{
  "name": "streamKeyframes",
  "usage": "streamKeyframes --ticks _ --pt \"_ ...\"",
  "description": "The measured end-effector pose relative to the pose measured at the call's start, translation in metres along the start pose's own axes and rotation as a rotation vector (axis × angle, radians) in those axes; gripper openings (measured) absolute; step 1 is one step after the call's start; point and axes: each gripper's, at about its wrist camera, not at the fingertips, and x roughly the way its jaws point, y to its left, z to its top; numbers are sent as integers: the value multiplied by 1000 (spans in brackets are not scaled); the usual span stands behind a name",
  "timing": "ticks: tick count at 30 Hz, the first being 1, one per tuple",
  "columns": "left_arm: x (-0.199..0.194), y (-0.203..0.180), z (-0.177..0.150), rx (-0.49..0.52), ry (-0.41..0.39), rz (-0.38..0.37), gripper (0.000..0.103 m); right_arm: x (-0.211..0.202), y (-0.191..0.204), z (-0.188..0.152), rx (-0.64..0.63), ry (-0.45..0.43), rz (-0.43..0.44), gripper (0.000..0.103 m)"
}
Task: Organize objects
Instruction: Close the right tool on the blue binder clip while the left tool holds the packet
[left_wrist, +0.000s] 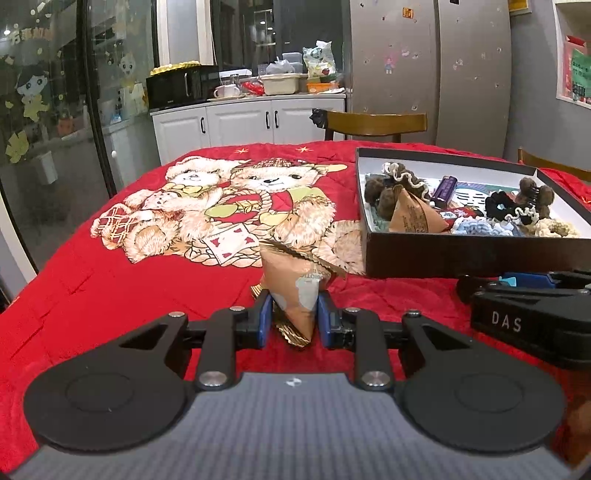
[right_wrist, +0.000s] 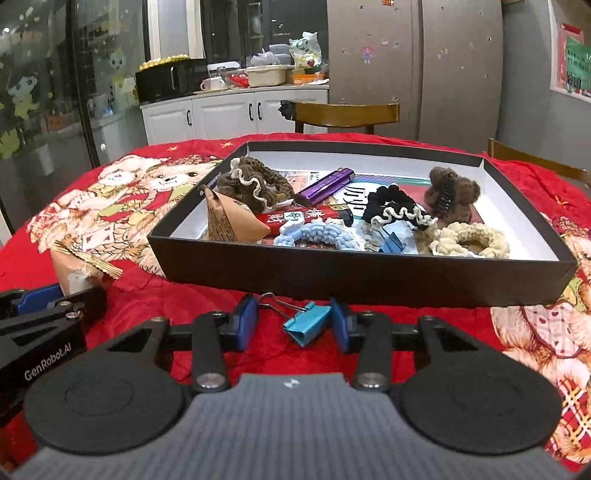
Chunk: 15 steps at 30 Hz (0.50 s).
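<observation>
— So, what are your two grippers doing?

— My left gripper (left_wrist: 294, 315) is clamped on a brown paper pyramid packet (left_wrist: 295, 288), pads pressing its lower half, while its crimped bottom edge seems to touch the red bear-print quilt (left_wrist: 110, 288). My right gripper (right_wrist: 292, 325) stands wide, its jaws either side of a blue binder clip (right_wrist: 306, 321) lying on the quilt just before the black box (right_wrist: 362, 277). The right pad looks very close to the clip; the left one is apart from it.

— What could go wrong?

— The packet is soft and tapering. I judge that a pinch this low could let it swivel or squeeze upward out of the pads when I lift. The clip lies skewed, wire handles pointing left; closing on it that way might pivot it or trap only a handle. The box wall is near, so either gripper could knock the rim while carrying over it, and the box is already crowded: another brown packet (right_wrist: 232, 221), knitted scrunchies, a purple lighter (right_wrist: 325, 188), a brown plush hair claw (right_wrist: 452, 192).

— Anything you can't make out?

— Whether the packet is fully off the quilt. Its printing is too warped to read. A second blue clip (right_wrist: 391, 242) in the box is half buried under the scrunchies, and the printed cards beneath them are mostly covered. Neither view shows my hands.
</observation>
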Motion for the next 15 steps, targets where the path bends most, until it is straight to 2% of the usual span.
streamKeyframes --ticks 9,15 --pt "-2 -3 -1 9 -1 0 30 -3 -4 0 27 -6 37 31" --pt "-1 1 -1 -18 7 -17 30 -10 -18 -2 79 -26 102 31"
